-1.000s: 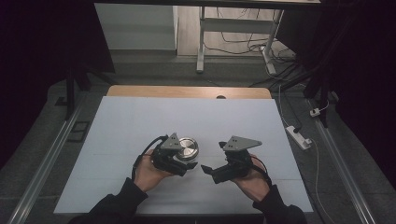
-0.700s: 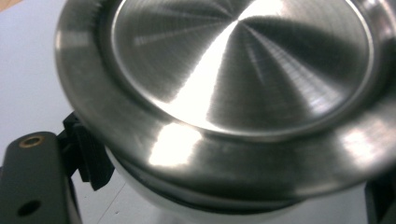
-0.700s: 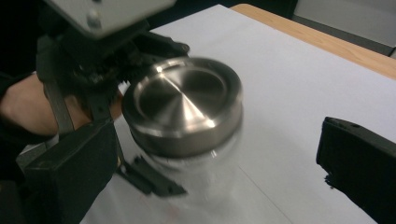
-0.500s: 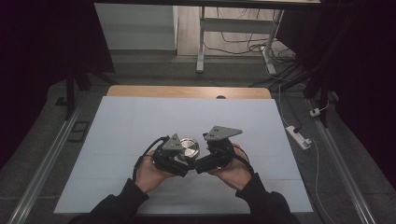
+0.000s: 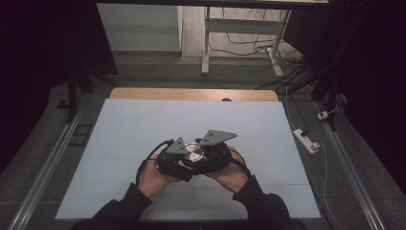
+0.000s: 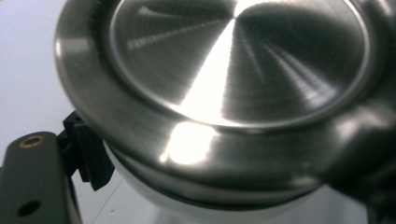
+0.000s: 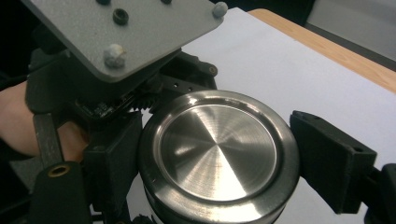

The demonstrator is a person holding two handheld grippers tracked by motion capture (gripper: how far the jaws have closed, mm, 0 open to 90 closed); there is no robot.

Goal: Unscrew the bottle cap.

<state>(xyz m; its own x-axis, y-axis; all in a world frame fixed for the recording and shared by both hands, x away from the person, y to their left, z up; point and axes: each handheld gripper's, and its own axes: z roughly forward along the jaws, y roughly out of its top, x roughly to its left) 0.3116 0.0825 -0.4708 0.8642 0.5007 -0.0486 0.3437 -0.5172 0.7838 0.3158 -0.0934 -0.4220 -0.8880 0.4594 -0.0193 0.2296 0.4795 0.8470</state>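
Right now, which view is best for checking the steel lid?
The right gripper view: the steel lid shows whole, with a black jaw on each side of its rim. The left gripper view has it too close, cropped and glary. In the high view it is a small disc between both grippers.

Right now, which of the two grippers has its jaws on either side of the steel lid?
The right gripper: its jaws flank the steel lid's rim. The left gripper clamps the jar lower down, below the lid.
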